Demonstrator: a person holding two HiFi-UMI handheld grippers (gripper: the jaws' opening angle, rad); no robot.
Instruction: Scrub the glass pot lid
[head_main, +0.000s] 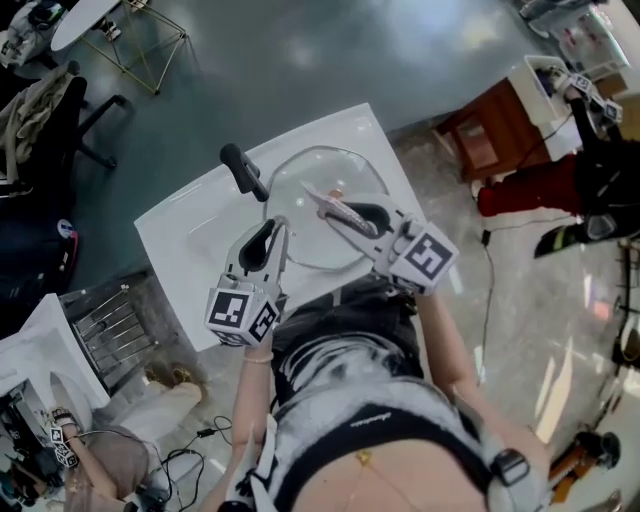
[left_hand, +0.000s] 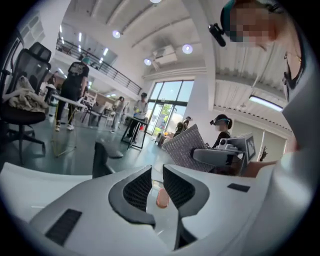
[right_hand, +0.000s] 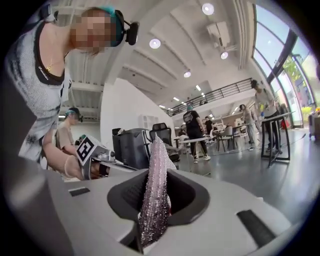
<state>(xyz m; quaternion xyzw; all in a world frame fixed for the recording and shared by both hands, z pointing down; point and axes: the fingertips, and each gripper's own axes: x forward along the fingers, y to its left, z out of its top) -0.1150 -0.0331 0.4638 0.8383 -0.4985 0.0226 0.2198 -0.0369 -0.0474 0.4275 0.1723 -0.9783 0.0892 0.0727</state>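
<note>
Risk: the lid (head_main: 318, 180), flat on the white counter (head_main: 180, 232), could skid or chip if the rim hold is thin and the scrub pushes sideways.
Left tongs (left_hand: 157, 172): nearly closed, seemingly pinching the lid's near-left rim.
Lid: black handle (head_main: 243, 170) at its far-left edge.
Right tongs (right_hand: 159, 192): clamped on a glittery cloth (right_hand: 157, 155), poised over the lid's centre; contact unclear.

The glass pot lid (head_main: 312, 168) lies on the bench (head_main: 190, 240), its handle (head_main: 243, 171) jutting at 10 o'clock. The left gripper (head_main: 270, 238) takes the rim at 7 o'clock. The right gripper (head_main: 342, 213), scrub pad (right_hand: 154, 190) between its jaws, reaches over the lid from 4 o'clock.
</note>
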